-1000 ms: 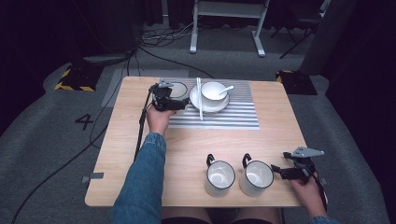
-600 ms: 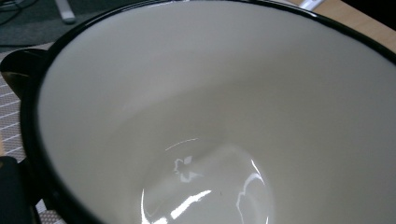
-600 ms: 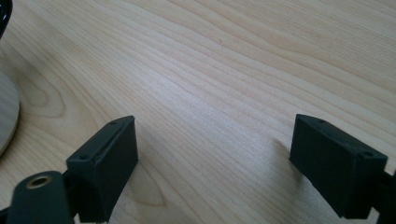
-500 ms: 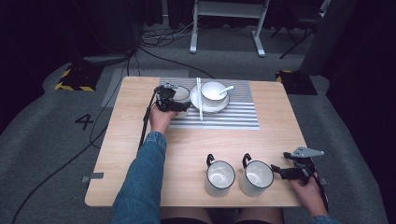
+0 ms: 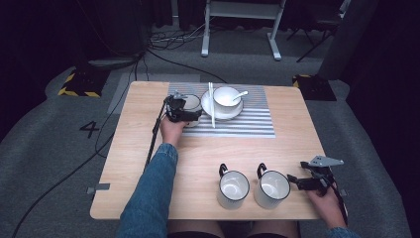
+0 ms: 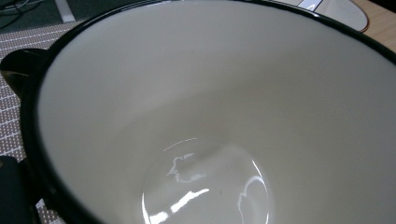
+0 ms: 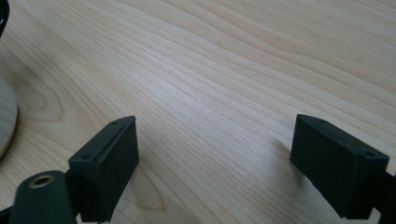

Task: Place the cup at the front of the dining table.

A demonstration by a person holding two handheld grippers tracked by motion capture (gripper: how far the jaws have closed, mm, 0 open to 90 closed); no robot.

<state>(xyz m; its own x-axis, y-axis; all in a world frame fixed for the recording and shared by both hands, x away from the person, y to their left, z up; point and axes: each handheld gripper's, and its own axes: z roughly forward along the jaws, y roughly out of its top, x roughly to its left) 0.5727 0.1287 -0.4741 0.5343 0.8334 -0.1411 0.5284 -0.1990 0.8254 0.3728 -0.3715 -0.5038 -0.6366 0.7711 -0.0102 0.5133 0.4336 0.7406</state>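
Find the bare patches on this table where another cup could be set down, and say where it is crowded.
Free: the middle of the table, between the striped mat and the two mugs; and the near left corner beside the sleeve. Crowded: the mat's far left, where the left gripper is at a cup beside the plate with bowl.

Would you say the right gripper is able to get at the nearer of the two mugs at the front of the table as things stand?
Probably yes. The right gripper sits just beside the right-hand mug, jaws open, with only bare table around it. The mug's handle points away from the person, so the rim or the body seems the easier hold.
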